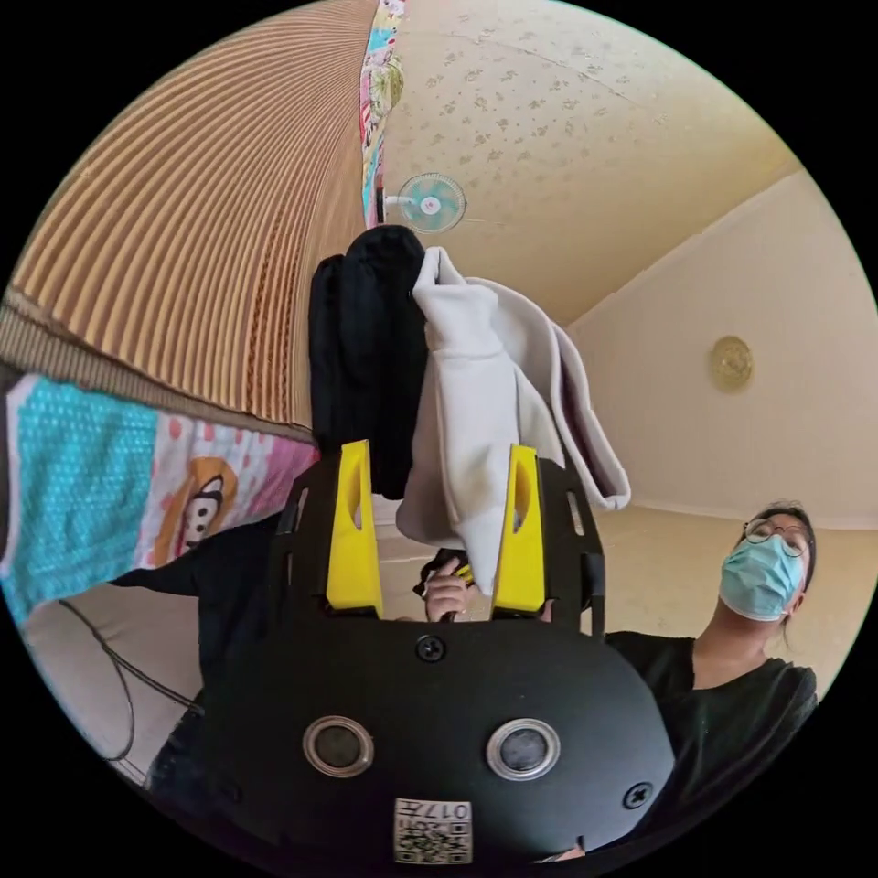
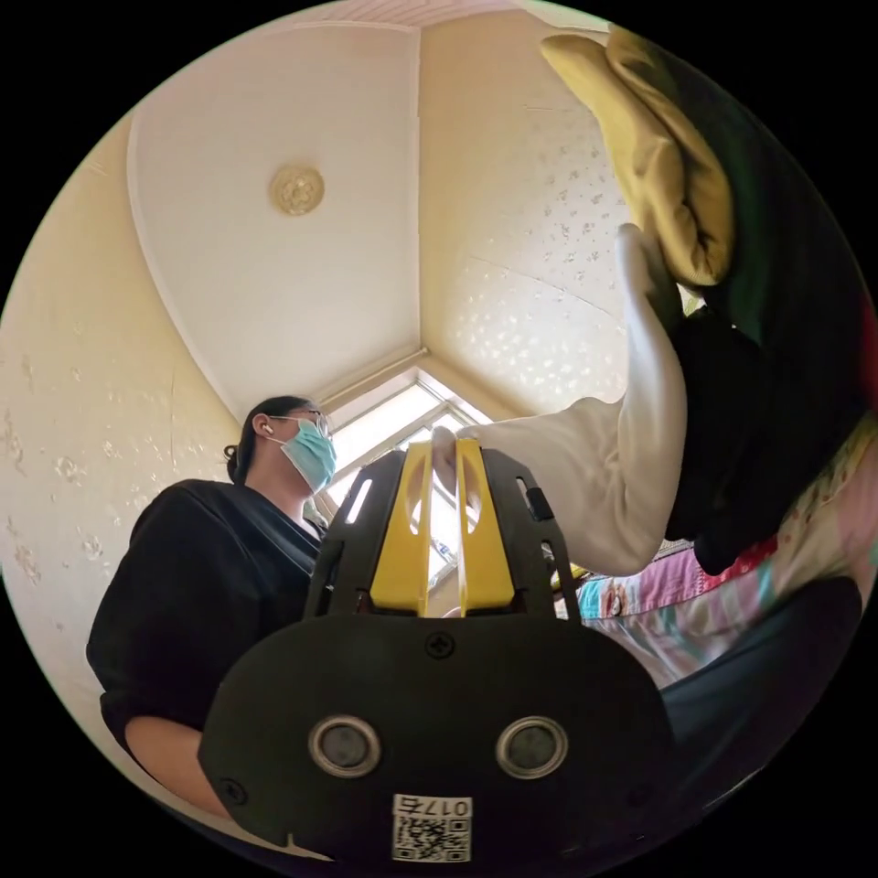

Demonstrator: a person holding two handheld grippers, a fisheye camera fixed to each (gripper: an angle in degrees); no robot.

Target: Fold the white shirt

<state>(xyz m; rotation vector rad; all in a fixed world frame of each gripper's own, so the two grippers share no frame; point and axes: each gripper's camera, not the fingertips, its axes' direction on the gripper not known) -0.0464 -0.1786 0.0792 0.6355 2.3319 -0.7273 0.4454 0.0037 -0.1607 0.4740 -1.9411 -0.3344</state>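
Both grippers tip up twd ceiling. Right gripper [image 2: 445, 455] clenched on shirt [image 2: 594, 485] edge; left gripper [image 1: 437, 457] jaws apart, shirt [image 1: 476, 402] hanging between, not pinched.

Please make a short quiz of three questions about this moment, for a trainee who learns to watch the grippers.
1. True or false: the right gripper is shut on the white shirt.
2. The left gripper has its jaws: A) spread apart, B) pressed together.
3. Fill in: beside the white shirt in the left gripper view hangs a ____ garment.

Key: 1 true; 2 A; 3 black.
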